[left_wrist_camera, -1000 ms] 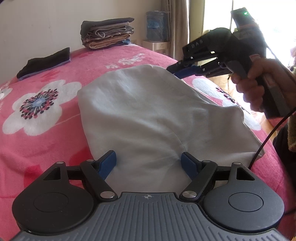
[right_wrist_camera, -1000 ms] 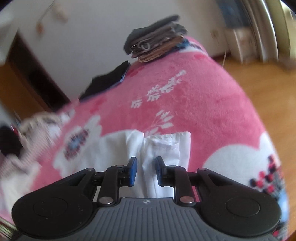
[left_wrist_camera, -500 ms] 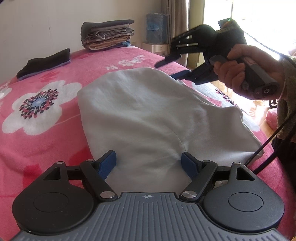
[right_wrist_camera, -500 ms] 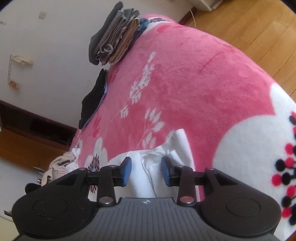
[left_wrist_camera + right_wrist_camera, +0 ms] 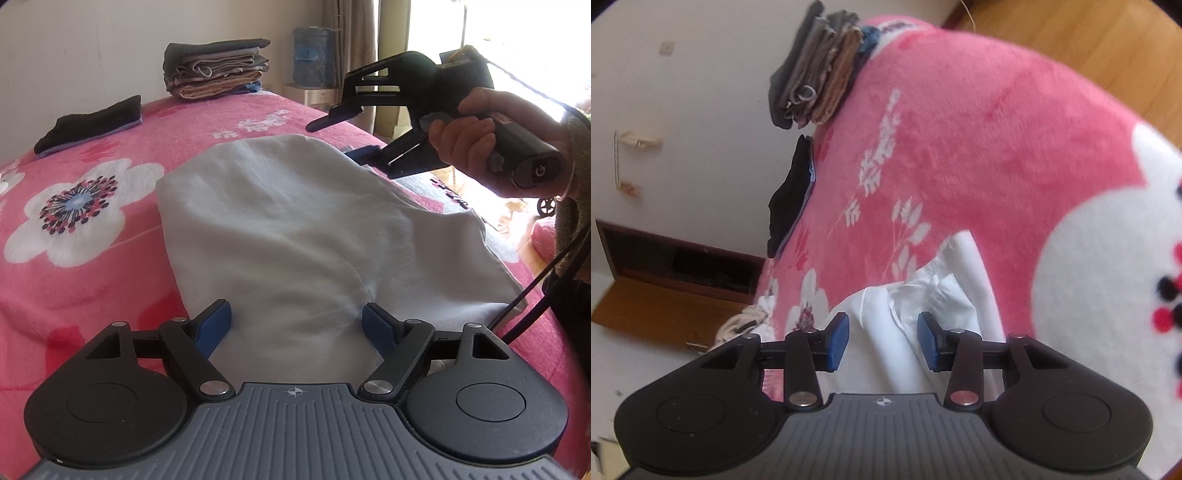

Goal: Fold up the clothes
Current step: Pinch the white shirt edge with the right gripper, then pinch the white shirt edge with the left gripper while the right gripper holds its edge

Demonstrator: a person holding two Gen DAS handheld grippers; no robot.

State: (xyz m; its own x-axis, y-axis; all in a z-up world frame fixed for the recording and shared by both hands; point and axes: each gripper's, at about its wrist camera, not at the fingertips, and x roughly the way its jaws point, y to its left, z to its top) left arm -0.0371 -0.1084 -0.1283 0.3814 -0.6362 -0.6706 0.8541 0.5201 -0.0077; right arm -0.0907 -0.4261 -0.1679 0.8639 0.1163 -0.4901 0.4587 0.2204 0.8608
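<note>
A pale white garment (image 5: 280, 229) lies spread on the pink flowered blanket (image 5: 110, 258). My left gripper (image 5: 297, 321) hovers open over its near edge, the cloth lying under and between the blue pads (image 5: 216, 325) without being pinched. A hand holds my right gripper (image 5: 332, 140) rolled on its side at the garment's far right edge. In the right wrist view the right gripper (image 5: 882, 339) has its jaws opening. A rumpled hem of the garment (image 5: 923, 295) sits between its pads (image 5: 836, 339), which do not press on it.
A stack of folded clothes (image 5: 218, 70) sits at the bed's far end, with a dark folded garment (image 5: 88, 125) left of it. A black cable (image 5: 535, 291) hangs by the bed's right edge. Wooden floor (image 5: 1071, 37) lies beyond the bed.
The right gripper rolled onto its side and dipped toward the garment's far edge. Its jaws spread from nearly shut around the hem to clearly apart. The left gripper held still.
</note>
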